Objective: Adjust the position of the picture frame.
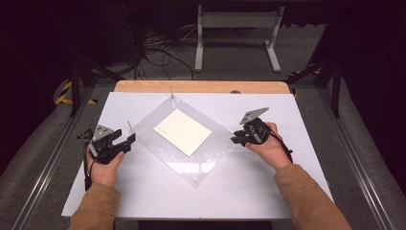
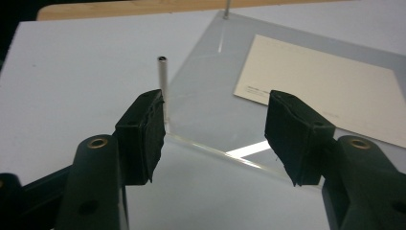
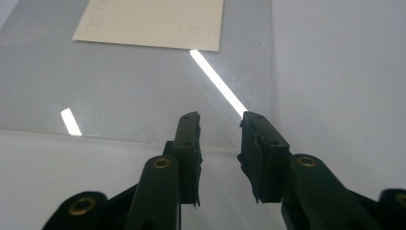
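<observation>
Clear acrylic sheet [image 1: 182,143], cream card [image 1: 182,131] beneath

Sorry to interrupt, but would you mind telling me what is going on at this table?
A person is working with a gripper in each hand on a clear acrylic sheet that lies cornerwise on the white table, with a cream card at its middle and thin metal posts at its corners. The left gripper sits at the sheet's left corner, jaws open beside a post. The right gripper is at the right corner, jaws open and gripping nothing.
</observation>
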The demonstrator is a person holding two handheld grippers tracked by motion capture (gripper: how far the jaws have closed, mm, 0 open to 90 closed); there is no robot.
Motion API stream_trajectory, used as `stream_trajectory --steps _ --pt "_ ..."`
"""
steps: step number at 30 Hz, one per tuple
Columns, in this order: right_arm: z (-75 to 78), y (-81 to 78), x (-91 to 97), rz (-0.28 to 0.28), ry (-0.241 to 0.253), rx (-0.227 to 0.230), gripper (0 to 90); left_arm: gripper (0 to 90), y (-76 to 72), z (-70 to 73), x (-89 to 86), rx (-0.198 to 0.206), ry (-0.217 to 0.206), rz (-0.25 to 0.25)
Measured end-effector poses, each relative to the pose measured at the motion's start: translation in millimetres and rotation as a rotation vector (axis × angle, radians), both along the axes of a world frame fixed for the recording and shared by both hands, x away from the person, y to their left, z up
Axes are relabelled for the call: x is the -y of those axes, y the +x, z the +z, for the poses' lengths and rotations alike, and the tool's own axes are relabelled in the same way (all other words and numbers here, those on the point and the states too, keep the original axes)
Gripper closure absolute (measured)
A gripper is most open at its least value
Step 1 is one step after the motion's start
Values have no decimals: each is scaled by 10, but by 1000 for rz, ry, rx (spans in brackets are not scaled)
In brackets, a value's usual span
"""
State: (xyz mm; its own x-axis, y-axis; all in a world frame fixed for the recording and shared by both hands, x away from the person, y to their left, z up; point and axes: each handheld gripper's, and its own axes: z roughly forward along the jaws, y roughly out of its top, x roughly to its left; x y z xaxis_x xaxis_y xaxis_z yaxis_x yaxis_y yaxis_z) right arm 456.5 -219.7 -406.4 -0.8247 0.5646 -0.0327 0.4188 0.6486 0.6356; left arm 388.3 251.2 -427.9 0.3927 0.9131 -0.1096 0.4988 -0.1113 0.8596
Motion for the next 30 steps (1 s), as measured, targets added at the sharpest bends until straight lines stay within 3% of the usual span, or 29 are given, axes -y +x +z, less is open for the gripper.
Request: stream_trajectory --steps 4,14,21,30 --pt "-22 134 -32 -8 -52 -10 681 375 -127 24 95 8 -2 -71" --pt "-112 314 -76 -14 -95 -35 670 357 -216 -15 208 -5 20 -138" --pt "-185 362 -130 17 -92 -40 674 347 -255 -31 220 -4 28 -144" --pt "-199 371 -111 42 -118 -36 807 344 -255 -65 191 -15 28 -138"
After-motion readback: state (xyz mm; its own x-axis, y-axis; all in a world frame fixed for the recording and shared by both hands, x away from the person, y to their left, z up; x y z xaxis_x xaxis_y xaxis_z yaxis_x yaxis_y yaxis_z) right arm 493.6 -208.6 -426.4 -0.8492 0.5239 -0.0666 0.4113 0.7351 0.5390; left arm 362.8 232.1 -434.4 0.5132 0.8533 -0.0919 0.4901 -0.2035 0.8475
